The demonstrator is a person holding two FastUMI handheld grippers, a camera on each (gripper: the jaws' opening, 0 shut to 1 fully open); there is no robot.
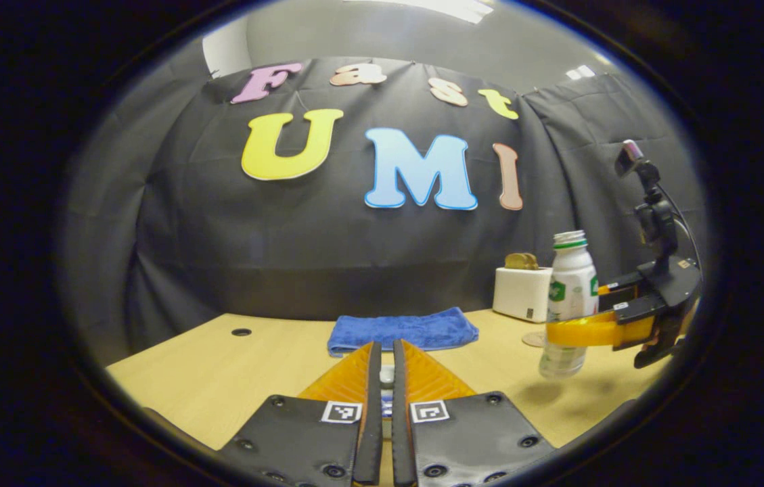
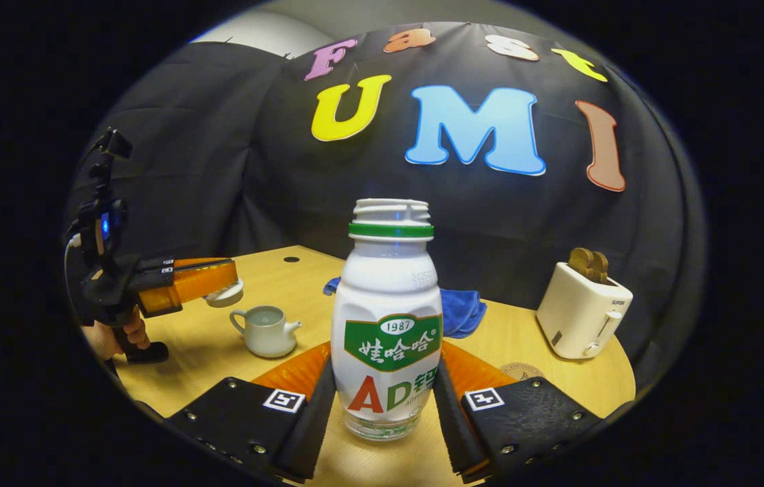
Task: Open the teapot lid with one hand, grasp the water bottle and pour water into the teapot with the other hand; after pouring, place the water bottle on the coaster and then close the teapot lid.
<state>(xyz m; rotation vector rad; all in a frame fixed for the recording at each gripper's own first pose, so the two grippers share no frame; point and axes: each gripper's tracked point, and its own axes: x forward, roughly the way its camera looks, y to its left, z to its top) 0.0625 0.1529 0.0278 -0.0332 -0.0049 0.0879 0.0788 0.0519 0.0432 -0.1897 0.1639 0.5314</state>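
The right tongs (image 2: 385,399) pinch the water bottle (image 2: 387,318) at its lower body, upright and uncapped, lifted clear of the tabletop (image 2: 273,281) so it can tip toward the teapot (image 2: 266,330), which stands open at ten o'clock in the right gripper view. The left tongs (image 2: 219,287) hold the lid (image 2: 226,295) above and just beside the pot, keeping the mouth free; their fingers are pressed close on it. The coaster (image 2: 520,370), by the toaster (image 2: 581,310) at three o'clock, waits for the bottle.
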